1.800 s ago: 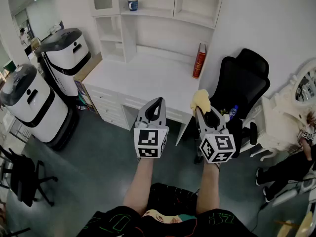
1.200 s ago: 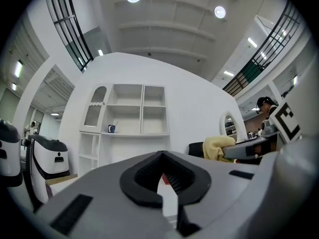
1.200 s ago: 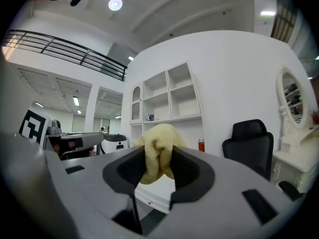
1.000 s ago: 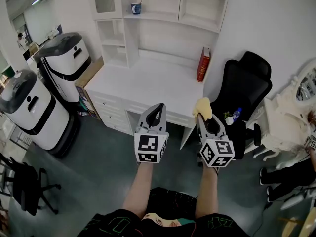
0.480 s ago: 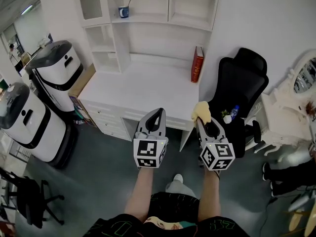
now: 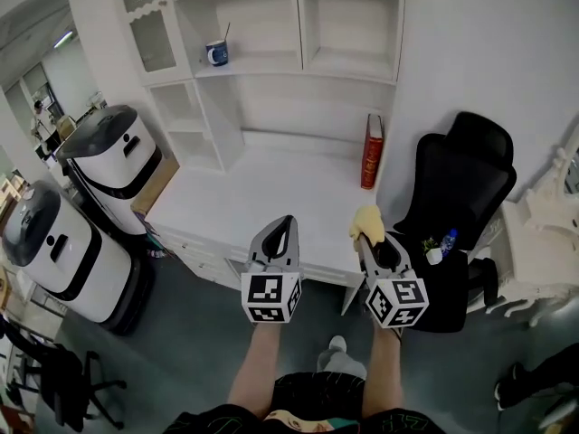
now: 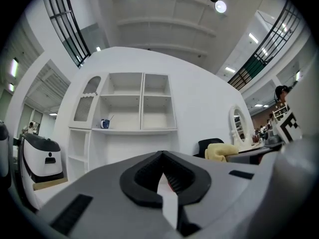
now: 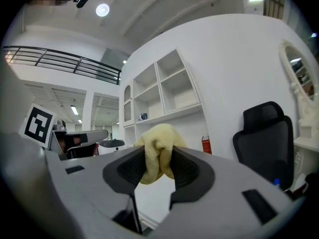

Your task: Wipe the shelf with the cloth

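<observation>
A white shelf unit stands on a white desk against the wall; in the left gripper view the shelf unit fills the middle. My right gripper is shut on a yellow cloth, held over the desk's front right corner. In the right gripper view the cloth bulges out between the jaws of the right gripper. My left gripper is shut with nothing in it, held above the desk's front edge. Its jaw tips meet in the left gripper view.
A blue mug sits on the middle shelf. A red book leans at the desk's right end. A black office chair stands right of the desk. Two white-and-black machines stand on the left.
The view has closed in on the desk and shelf unit. Both grippers have moved forward over the desk's front edge. The cloth stays in the right gripper.
</observation>
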`<state>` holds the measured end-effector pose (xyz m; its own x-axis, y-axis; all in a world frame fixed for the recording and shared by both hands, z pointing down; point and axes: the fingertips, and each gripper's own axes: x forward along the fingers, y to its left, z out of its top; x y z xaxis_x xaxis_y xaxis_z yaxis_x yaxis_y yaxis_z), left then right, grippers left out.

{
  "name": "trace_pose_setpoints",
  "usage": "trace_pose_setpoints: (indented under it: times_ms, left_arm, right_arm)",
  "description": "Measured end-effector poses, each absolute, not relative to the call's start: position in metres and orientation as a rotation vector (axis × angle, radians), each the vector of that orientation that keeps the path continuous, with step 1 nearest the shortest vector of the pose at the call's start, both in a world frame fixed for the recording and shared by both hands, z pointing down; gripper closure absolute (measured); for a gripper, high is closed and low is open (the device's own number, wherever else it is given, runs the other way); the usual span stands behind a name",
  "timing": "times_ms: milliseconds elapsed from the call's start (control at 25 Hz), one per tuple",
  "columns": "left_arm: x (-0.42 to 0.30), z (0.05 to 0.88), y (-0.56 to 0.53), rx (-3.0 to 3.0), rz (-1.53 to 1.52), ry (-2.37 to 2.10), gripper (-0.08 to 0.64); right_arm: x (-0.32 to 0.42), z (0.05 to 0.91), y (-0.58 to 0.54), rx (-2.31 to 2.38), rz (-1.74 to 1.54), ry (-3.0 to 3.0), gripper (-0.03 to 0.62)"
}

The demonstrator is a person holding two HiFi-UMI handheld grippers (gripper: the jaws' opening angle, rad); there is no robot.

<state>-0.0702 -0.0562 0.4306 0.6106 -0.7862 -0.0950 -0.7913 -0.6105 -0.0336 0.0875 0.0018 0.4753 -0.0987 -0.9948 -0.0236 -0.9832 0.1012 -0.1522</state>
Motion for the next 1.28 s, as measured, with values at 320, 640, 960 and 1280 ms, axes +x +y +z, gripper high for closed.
trace_pose_setpoints:
  times_ms: [320,640,960,1280]
  left_arm:
    - [0.007,0.402,-0.145,-2.722,0.109,1.349,0.56]
    - [0.044,0.38,-0.211,-2.657,0.123,1.404,0.56]
    - [0.05,0.342,-0.262,-2.59,0.139,1.407,0.56]
    - [0.061,0.294,-0.303,-2.532,0.191,1.343,0.56]
  right_arm:
    - [0.161,0.453,-0.103,-1.94,-0.147,2.299,0.454]
    - [0.198,0.417,-0.187,-1.813,-0.058,2.427,0.454]
    - [0.185,0.367,-0.25,-1.669,0.09,2.539,0.454]
    - [0.181,0.27,-0.3,-1.604,0.341,2.517,0.454]
